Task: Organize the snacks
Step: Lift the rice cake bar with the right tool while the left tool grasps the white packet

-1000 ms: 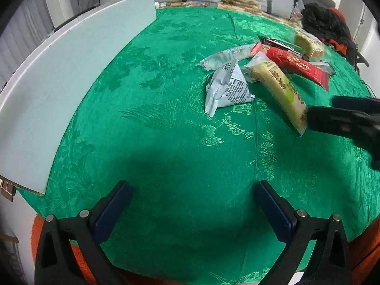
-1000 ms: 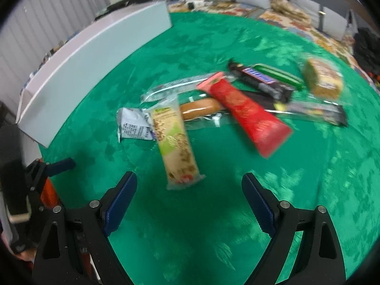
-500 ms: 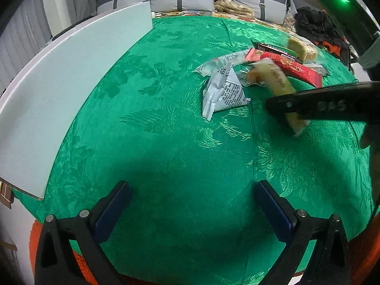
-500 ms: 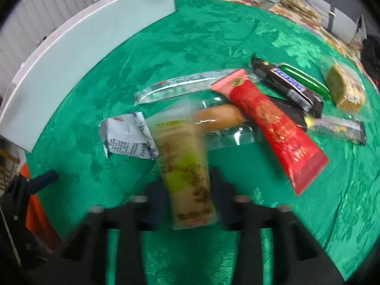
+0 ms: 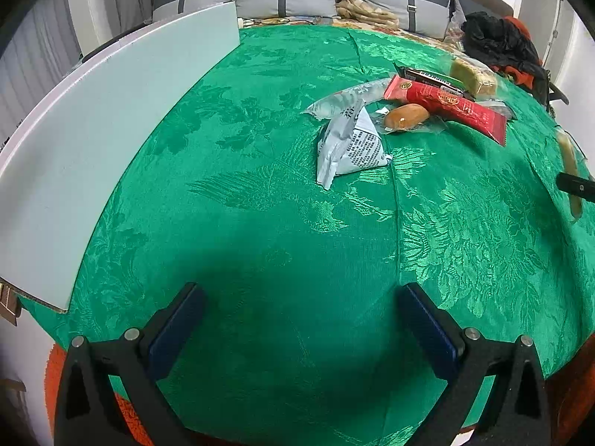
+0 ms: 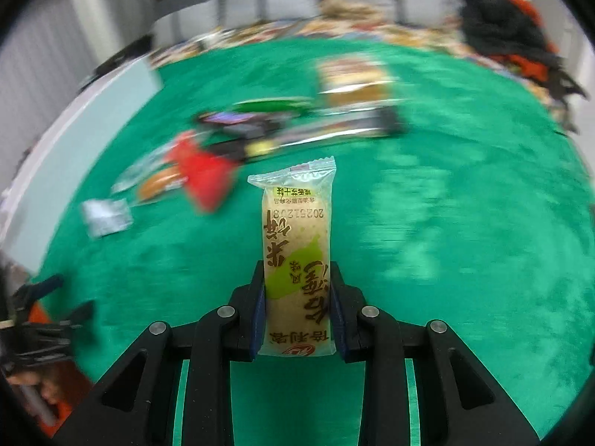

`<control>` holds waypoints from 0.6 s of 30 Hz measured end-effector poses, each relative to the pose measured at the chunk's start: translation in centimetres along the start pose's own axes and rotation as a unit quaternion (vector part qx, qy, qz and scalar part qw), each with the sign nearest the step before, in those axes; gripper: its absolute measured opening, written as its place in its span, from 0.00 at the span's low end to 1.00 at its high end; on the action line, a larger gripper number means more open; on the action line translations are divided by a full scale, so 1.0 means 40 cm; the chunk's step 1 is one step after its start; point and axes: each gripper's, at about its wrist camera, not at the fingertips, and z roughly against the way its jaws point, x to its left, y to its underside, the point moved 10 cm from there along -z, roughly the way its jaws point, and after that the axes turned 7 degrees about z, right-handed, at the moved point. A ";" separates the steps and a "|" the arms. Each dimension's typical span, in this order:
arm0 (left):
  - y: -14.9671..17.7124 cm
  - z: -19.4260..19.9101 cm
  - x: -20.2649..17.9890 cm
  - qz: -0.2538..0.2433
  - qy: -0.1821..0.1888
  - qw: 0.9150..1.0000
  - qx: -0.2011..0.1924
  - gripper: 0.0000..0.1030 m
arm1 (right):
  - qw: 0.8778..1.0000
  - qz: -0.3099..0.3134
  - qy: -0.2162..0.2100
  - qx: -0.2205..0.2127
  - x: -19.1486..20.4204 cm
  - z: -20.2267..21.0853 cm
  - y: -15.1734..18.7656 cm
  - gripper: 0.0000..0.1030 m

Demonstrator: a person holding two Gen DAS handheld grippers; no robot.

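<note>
In the right wrist view everything beyond the held rice cracker bar (image 6: 295,260) is smeared by motion: the snack pile (image 6: 260,130) on the green surface (image 6: 465,241) dissolves into streaks, so labels and edges there cannot be read. The bar's lower sides are covered by the jaws of the right gripper (image 6: 297,293). In the left wrist view that same bar (image 5: 569,163) sits at the right edge, partly cut off and crossed by a dark gripper part (image 5: 576,187). The red packet (image 5: 446,107) covers part of the dark bar (image 5: 431,76) behind it.
</note>
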 end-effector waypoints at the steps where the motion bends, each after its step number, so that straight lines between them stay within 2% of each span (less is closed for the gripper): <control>1: 0.001 0.000 0.000 0.000 0.001 1.000 0.003 1.00 | 1.000 -0.009 0.015 0.000 -0.039 -0.008 0.005 0.31; 3: -0.001 0.001 -0.002 0.004 0.010 1.000 0.008 1.00 | 0.999 -0.028 0.025 0.001 -0.087 -0.022 0.014 0.36; 4: -0.004 0.004 -0.004 0.008 0.020 1.000 0.008 1.00 | 0.999 -0.037 0.026 -0.002 -0.101 -0.027 0.019 0.47; 5: -0.006 0.006 -0.005 0.013 0.032 0.999 0.009 1.00 | 0.999 -0.045 0.025 -0.006 -0.114 -0.031 0.023 0.63; 6: -0.012 0.010 -0.007 0.022 0.048 0.999 0.011 1.00 | 0.998 -0.051 0.028 -0.012 -0.124 -0.037 0.024 0.69; 10: -0.049 0.015 -0.024 0.022 0.072 0.997 0.007 1.00 | 0.998 -0.046 0.041 -0.023 -0.130 -0.067 0.038 0.71; 14: -0.100 0.002 -0.051 -0.008 0.065 0.998 -0.002 1.00 | 0.996 -0.027 0.064 -0.047 -0.133 -0.057 0.057 0.73; 18: -0.153 -0.048 -0.079 -0.031 0.056 0.998 0.002 0.98 | 0.996 -0.017 0.076 -0.044 -0.132 -0.059 0.061 0.75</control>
